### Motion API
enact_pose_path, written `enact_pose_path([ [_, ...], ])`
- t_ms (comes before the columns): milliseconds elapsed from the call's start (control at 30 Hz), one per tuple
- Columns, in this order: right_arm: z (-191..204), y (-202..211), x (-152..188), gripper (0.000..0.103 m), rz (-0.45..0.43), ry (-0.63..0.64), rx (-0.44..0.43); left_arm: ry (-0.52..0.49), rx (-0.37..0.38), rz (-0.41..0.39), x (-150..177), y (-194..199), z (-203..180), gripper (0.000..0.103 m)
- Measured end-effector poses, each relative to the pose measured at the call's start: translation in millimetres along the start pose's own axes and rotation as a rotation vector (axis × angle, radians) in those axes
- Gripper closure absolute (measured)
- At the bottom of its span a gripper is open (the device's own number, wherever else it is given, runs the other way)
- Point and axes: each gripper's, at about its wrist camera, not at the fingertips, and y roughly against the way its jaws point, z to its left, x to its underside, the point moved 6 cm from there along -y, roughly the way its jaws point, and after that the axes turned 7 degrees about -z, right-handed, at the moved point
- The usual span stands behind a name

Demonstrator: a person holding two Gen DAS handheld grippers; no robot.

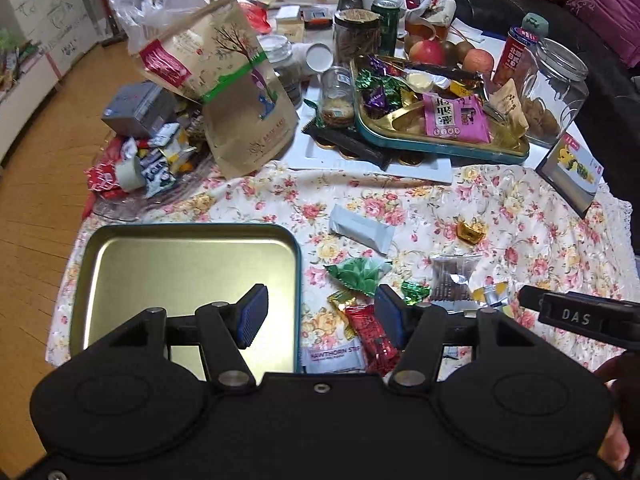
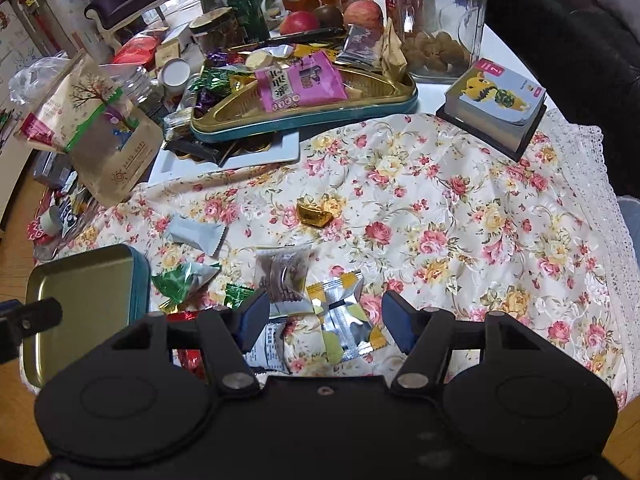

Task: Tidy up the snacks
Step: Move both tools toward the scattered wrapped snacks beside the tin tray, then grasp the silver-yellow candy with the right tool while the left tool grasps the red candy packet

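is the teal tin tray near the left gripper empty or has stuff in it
Empty. The teal tin tray shows only bare gold metal inside, and the loose snacks lie on the floral cloth beside it.

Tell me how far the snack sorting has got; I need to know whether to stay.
Done: nothing visible; the near tin tray holds no snacks. In hand: nothing; the left gripper and right gripper are both open and empty, the right above a silver-and-yellow packet. Left: the grey packet, gold candy, green packets and red packet lie loose on the floral cloth.
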Motion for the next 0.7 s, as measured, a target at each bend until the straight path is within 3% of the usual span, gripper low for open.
enact_pose_path([
  [300, -28.3, -58.4, 19.4, 0.038, 0.087, -0.013, 0.091, 0.050, 0.077, 0.143, 25.2, -44.5, -5.2, 0.040],
  [700, -9.3, -92.3, 38.1, 0.038, 0.103, 0.183, 0.114, 0.024, 0.116, 0.183, 35.6, -56.2, -15.1, 0.040],
])
